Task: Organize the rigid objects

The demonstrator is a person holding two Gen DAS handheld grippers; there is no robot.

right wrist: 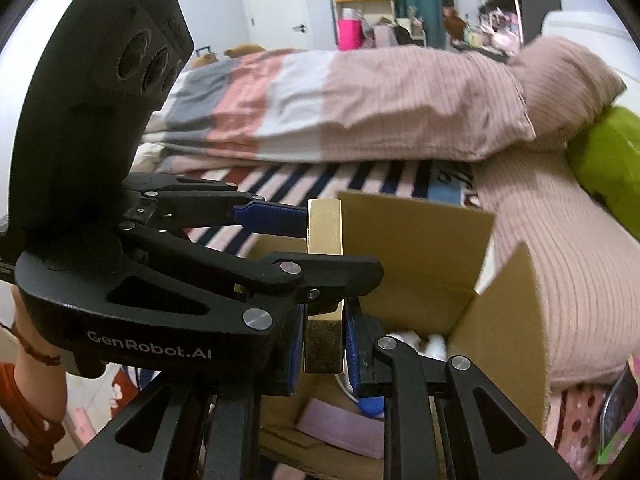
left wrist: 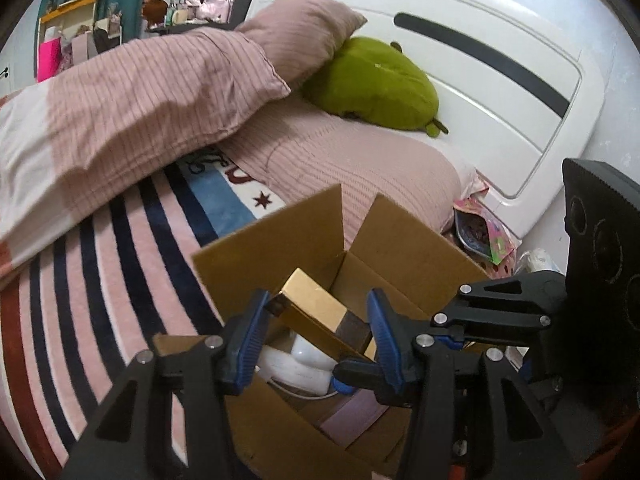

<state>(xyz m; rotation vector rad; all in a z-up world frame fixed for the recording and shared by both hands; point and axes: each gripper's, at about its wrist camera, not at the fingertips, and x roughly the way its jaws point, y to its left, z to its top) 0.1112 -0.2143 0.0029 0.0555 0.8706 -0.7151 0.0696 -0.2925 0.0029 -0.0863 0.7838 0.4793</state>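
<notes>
Left wrist view: a long gold box (left wrist: 320, 312) hangs over an open cardboard carton (left wrist: 400, 240) at the edge of a bed, its long axis slanting from upper left, away from the camera, down to a dark end at lower right. The left gripper (left wrist: 316, 336) has its blue pads on either side of the box; whether they press it or only flank it cannot be told here. The right gripper (left wrist: 404, 368) enters from the right and clamps the box's near, dark end. Beneath, a white object (left wrist: 296, 364) and a lilac one (left wrist: 352, 416) lie in the carton, both partly hidden.

Right wrist view: the gold box (right wrist: 324, 280) stands nearly upright in frame, seen narrow edge on. The right gripper (right wrist: 323, 344) is closed on its lower end, blue pads tight against both faces. The left gripper (right wrist: 304, 240) crosses from the left, one finger on the box's upper part, the other running in front of its middle and hiding it. A striped blanket (right wrist: 360, 176) and pink pillow (right wrist: 560, 80) lie behind.
</notes>
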